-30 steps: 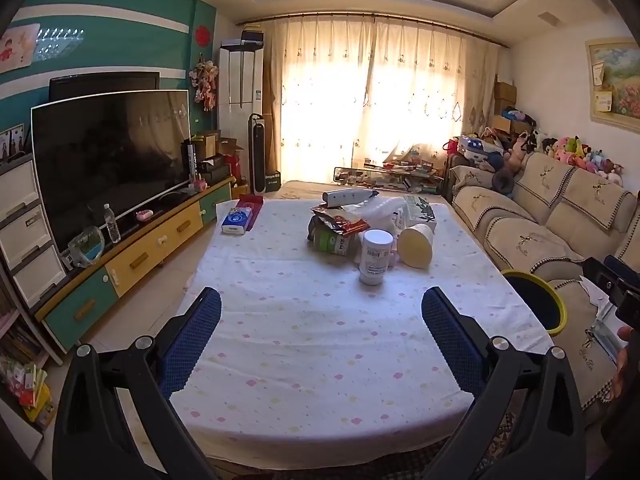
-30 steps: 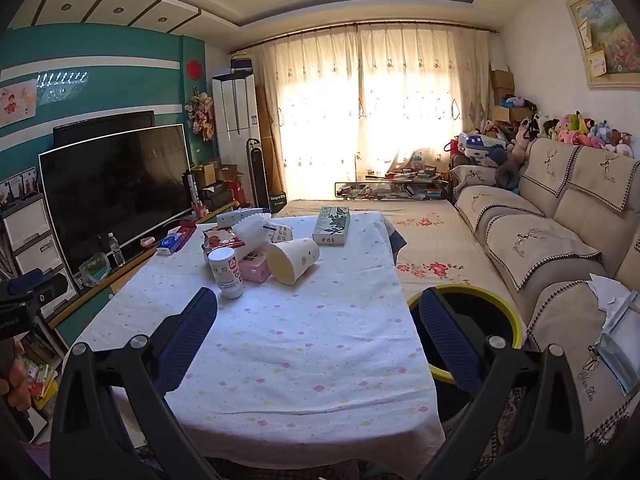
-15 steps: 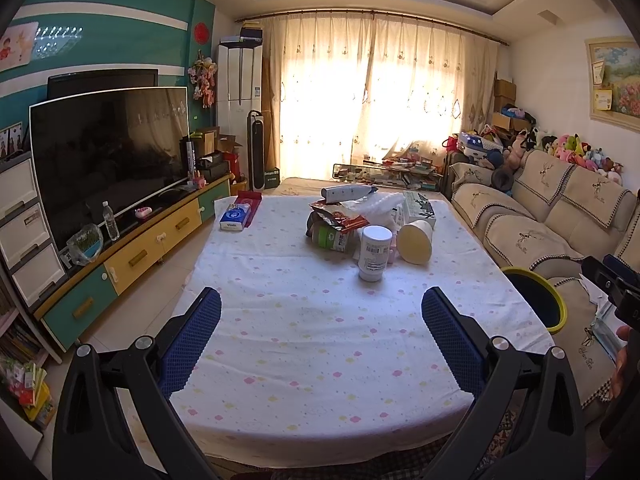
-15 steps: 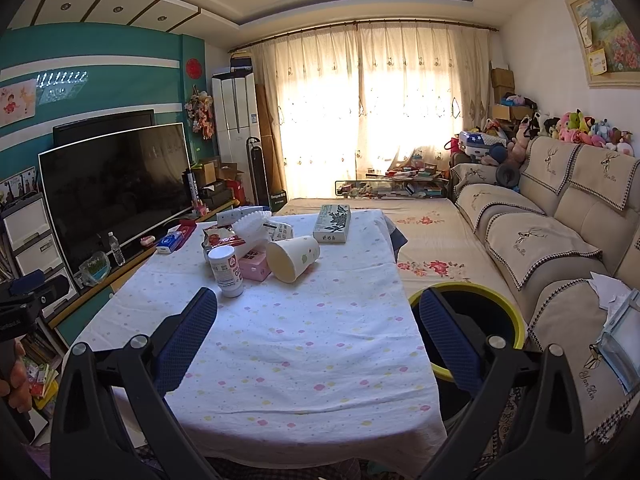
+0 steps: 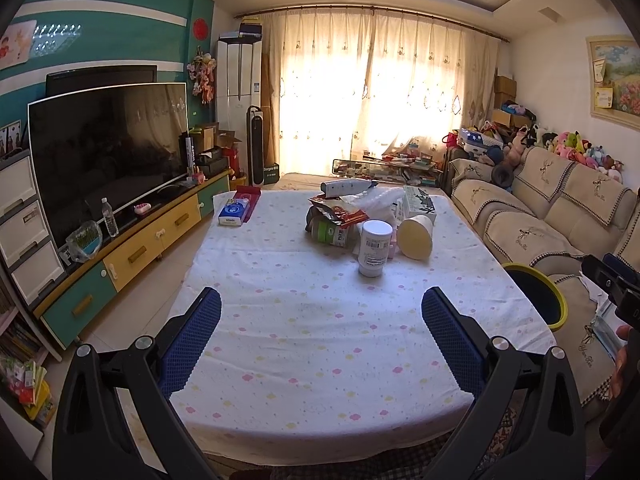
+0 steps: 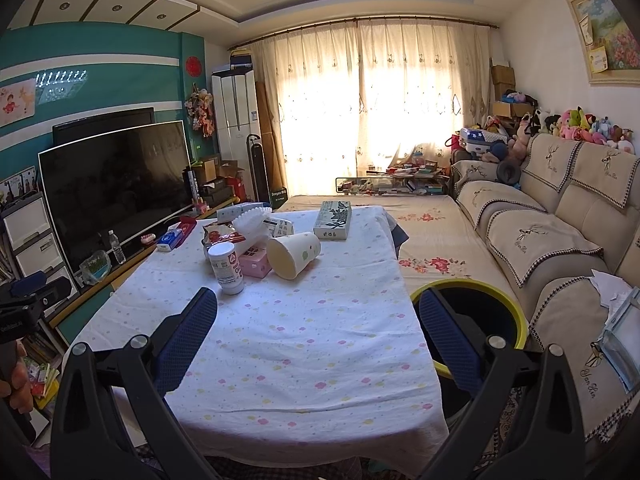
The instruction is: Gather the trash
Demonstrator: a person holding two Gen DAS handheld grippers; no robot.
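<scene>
Trash sits far up the white dotted tablecloth [image 5: 320, 320]: crinkly snack bag [image 5: 338, 214], soft, pinch an edge; white plastic jar [image 5: 374, 248], stiff, hold its sides; tipped paper cup [image 6: 294, 254], light, squashy; left gripper [image 5: 320, 320] and right gripper [image 6: 316, 322] both wide apart, empty.

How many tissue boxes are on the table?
2. A blue tissue box lies near the table's far left corner, and a white tissue box with dark flowers sits near the far right edge. The pile of wrappers might hide another.
</scene>
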